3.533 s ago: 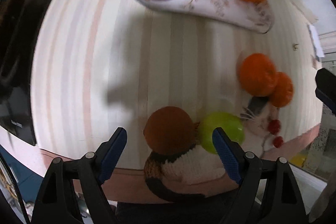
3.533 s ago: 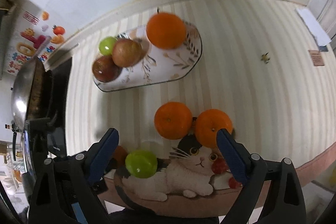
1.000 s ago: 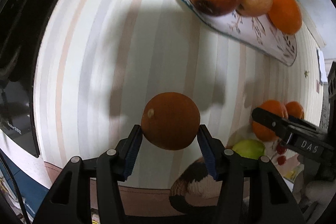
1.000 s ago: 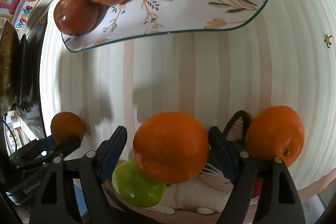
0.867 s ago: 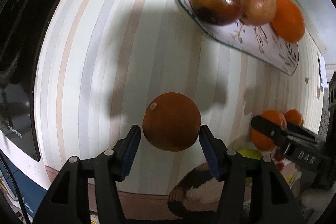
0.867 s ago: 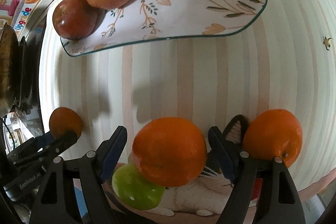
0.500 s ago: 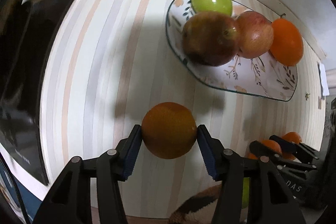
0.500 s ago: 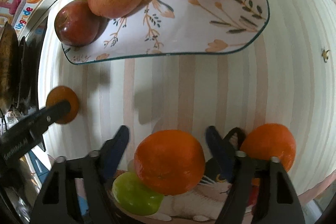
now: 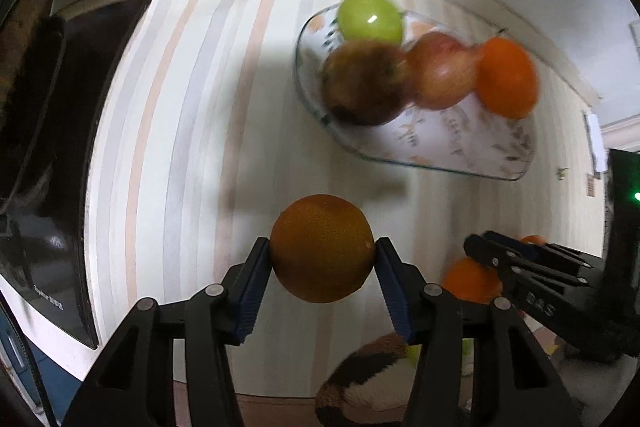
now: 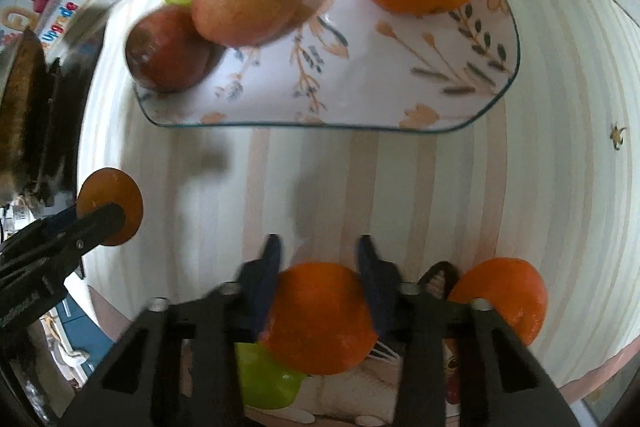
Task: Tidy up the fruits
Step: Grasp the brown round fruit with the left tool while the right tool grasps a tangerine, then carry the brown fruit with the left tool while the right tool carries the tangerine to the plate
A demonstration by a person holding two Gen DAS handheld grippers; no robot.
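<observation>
Two sets of jaws: left gripper [image 9: 323, 281] clamps a dull orange [image 9: 322, 248]; right gripper [image 10: 319, 269], just closing, pinches nothing.

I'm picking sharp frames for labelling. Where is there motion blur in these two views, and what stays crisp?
Left wrist view: the fruit on the glass plate is smeared, while the dark orange in the left gripper stays crisp. Right wrist view: the right gripper is blurred.
</observation>
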